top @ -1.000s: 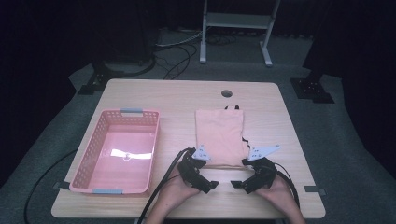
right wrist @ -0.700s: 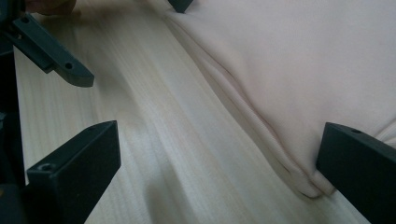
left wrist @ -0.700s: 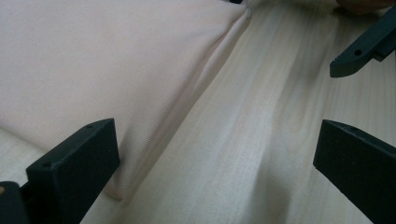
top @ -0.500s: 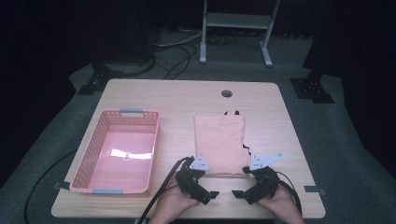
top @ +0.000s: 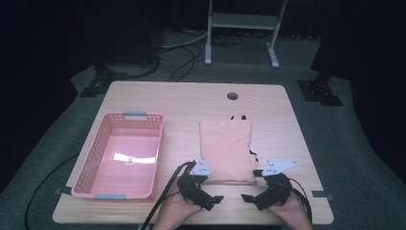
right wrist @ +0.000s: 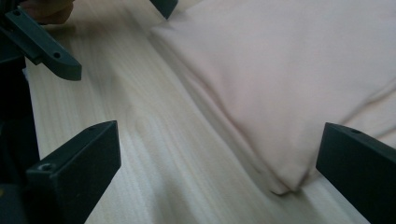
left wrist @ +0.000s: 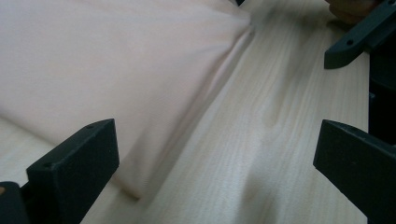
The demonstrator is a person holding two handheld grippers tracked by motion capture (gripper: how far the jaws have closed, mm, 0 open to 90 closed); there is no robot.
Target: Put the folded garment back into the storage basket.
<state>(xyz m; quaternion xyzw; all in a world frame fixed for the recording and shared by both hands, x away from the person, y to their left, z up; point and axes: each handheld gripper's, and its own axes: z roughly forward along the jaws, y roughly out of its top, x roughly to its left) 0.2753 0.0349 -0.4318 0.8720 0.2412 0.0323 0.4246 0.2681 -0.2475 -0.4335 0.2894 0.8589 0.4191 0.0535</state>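
High view, item one: a pink cloth bag [top: 225,151] is laid flat on the wooden table [top: 191,103], right of centre, its near edge close to the table's front and black cord ends seen at its far edge and right side. Nothing is gripped; the bag is untouched by either tool.

Item two: the left gripper [top: 214,199] is held just off the bag's near left corner, jaws spread wide; in the left gripper view the cloth edge [left wrist: 140,186] is framed between them.

Item three: the right gripper [top: 247,197] is held by the near right corner, jaws likewise wide, tips pointed toward the left one.

Item four: a pink basket [top: 91,170] stands empty at the left, apart from the bag.

Status, as judged: grasp not yet made; lifting, folding or transfer all remain.
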